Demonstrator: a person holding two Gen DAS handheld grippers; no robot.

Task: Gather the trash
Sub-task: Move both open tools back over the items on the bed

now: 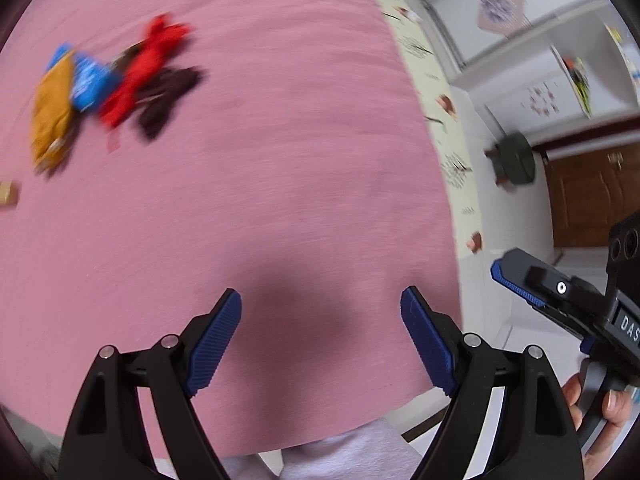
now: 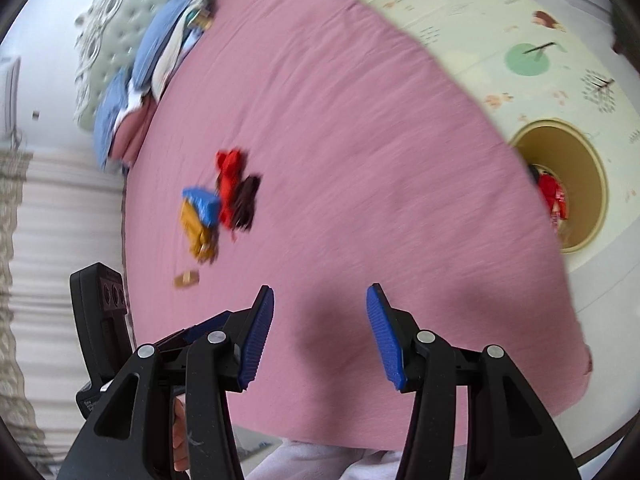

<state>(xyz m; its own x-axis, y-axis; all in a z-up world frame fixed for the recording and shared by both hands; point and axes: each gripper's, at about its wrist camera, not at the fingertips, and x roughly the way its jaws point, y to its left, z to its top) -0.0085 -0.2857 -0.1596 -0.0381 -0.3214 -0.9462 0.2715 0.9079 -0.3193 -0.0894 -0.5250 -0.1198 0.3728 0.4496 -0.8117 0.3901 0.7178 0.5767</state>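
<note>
A blurred pile of wrappers lies on the pink bed cover (image 1: pixel 300 160): a yellow one (image 1: pixel 52 116), a blue one (image 1: pixel 88 80), a red one (image 1: pixel 148 60) and a dark brown one (image 1: pixel 168 96). A small tan scrap (image 1: pixel 8 196) lies apart from them. My left gripper (image 1: pixel 320 308) hangs open over bare cover, well short of the pile. In the right wrist view the same pile (image 2: pixel 220 204) and tan scrap (image 2: pixel 186 279) lie ahead of my right gripper (image 2: pixel 320 304), which is open and holds nothing.
A round yellow bin (image 2: pixel 576 148) stands on the patterned floor mat (image 2: pixel 500 20) beside the bed, with red trash (image 2: pixel 554 196) inside. Blue and white pillows (image 2: pixel 160 40) lie at the headboard. A green stool (image 1: pixel 516 158) and wooden cabinet (image 1: pixel 592 196) stand beyond the bed.
</note>
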